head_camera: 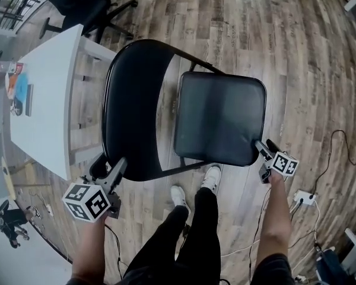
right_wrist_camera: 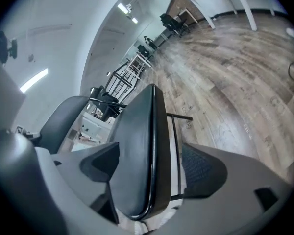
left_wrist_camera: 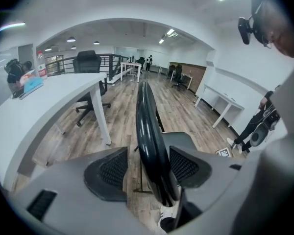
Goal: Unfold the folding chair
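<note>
**Desk:** How do your left jaws stand?

**Operator:** My left gripper (left_wrist_camera: 148, 166) has its jaws wide apart. The backrest (left_wrist_camera: 149, 121) runs edge-on between them, straight away from me. It sits close against the right-hand pad, with a clear gap on the other side where floor shows. Nothing is clamped there.

**Desk:** And the right?

**Operator:** My right gripper (right_wrist_camera: 152, 168) straddles its part too. The seat (right_wrist_camera: 137, 146) stands edge-on between the jaws, its long edge leading away and leaning a little left. The left-hand pad lies at the seat's face, but the other pad stands off, with a frame tube (right_wrist_camera: 175, 151) and floor showing in the gap. I read that as spread around the seat, not pinching it.

**Desk:** Where's the chair as a whole?

**Operator:** In the head view the folding chair (head_camera: 133, 100) stands on the wooden floor (head_camera: 296, 52) straight ahead of me. Its backrest is to my left, beside the white surface (head_camera: 47, 100), and its seat is to my right. My left jaws are at the backrest's near rim, and my right jaws are at the seat's near right corner.

**Desk:** What does the next move turn on?

**Operator:** The seat looks close to flat to me. If it needs pressing down, I judge the right hand is the one placed for it, and its jaws would have to close first.
</note>
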The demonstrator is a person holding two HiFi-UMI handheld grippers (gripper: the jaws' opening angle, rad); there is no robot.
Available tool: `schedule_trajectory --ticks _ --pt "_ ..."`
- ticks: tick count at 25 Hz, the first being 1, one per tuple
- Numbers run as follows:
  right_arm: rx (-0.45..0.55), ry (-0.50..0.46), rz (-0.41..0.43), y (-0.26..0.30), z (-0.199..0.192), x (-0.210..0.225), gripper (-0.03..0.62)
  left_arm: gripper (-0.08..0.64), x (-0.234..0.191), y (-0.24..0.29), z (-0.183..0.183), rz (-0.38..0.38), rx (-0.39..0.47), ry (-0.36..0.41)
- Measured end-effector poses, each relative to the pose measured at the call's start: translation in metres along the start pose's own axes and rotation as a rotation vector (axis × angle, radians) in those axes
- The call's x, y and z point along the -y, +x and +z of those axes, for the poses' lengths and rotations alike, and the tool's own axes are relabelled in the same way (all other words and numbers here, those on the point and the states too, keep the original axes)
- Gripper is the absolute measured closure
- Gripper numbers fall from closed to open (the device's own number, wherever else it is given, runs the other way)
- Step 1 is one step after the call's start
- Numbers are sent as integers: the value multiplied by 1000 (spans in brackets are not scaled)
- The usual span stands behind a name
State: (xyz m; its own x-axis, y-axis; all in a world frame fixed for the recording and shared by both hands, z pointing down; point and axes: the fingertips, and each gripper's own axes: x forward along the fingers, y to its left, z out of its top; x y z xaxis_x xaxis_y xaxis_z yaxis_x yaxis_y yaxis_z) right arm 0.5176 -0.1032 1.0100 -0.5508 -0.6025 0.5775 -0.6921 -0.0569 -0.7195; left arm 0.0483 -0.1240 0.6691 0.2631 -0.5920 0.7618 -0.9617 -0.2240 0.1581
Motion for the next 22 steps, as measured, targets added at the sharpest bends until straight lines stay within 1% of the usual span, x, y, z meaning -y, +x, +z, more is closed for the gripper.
schedule_trajectory --ticks 2,4,5,6,8,9,10,11,14,17,18,20,22 --pt "19 -114 -65 -34 1 -24 210 293 -1 -36 -2 -2 24 -13" --pt "54 -219 -116 -66 3 -70 211 304 2 -70 2 -5 71 -5" --pt "88 -273 -138 -82 8 -98 214 336 6 -84 6 -5 101 5" --pt "132 -330 -160 -98 14 -128 254 362 12 -96 10 -6 132 15" --pt "229 -436 -206 -133 21 -191 419 438 26 -116 18 -16 203 25" --pt "271 -483 -225 -149 20 -225 507 503 32 -126 20 -29 240 21" --pt "300 -525 -237 -164 14 -259 540 546 38 -137 19 -52 271 17" --pt "316 -563 -248 -180 4 -294 569 554 45 -149 17 -82 297 17" --pt "346 -673 -267 -228 -36 -393 577 554 61 -193 0 -158 353 51" --pt "435 -740 -214 -281 -72 -484 577 554 77 -234 -19 -236 396 58" --pt "458 -763 -213 -298 -85 -509 577 554 84 -250 -28 -266 404 54" --pt "462 -799 -276 -324 -118 -541 577 554 94 -283 -53 -306 404 45" --pt "439 -794 -343 -335 -148 -558 577 554 96 -310 -74 -316 399 36"
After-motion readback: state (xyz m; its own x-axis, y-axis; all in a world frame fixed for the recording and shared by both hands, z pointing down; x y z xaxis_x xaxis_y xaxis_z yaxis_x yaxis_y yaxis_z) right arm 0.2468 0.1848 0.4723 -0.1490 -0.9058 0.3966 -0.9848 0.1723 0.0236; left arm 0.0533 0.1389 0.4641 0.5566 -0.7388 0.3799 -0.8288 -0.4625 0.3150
